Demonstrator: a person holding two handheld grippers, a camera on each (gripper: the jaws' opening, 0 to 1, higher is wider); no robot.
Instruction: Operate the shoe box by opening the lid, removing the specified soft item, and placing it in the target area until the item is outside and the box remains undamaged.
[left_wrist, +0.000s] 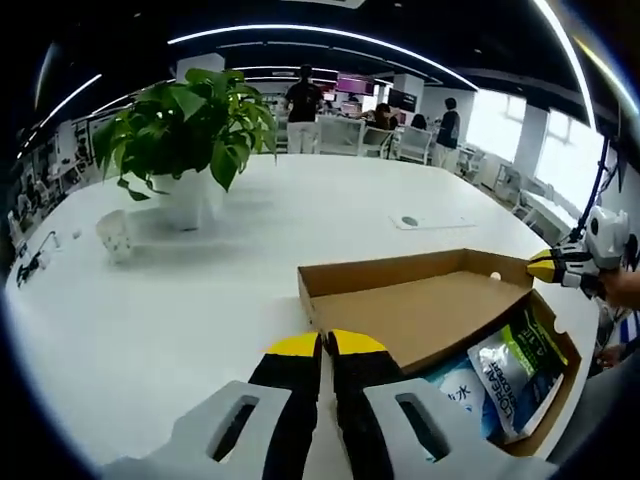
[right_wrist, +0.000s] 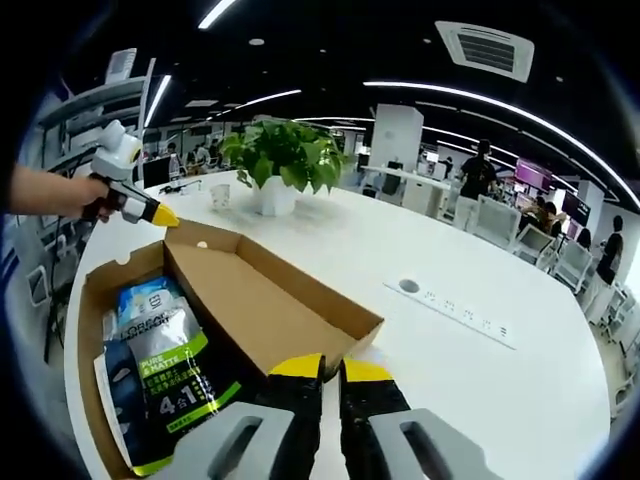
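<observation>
With the brown cardboard shoe box (right_wrist: 260, 300) lid already folded back, the closed right hand-held gripper (right_wrist: 322, 372) should be parted, then lowered onto the blue-green soft pouch (right_wrist: 160, 375) without touching the walls; the left hand-held gripper (left_wrist: 325, 350) is closed too.

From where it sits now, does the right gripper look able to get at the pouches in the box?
Probably yes: the lid is folded open, the pouches lie uncovered, and the right gripper, jaws together, sits beside them; it must open first.

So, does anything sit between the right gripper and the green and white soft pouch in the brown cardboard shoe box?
Partly. The brown cardboard lid is open but leans over the green and white soft pouch, covering the side nearest the right gripper. The rest of the pouch lies uncovered.
</observation>
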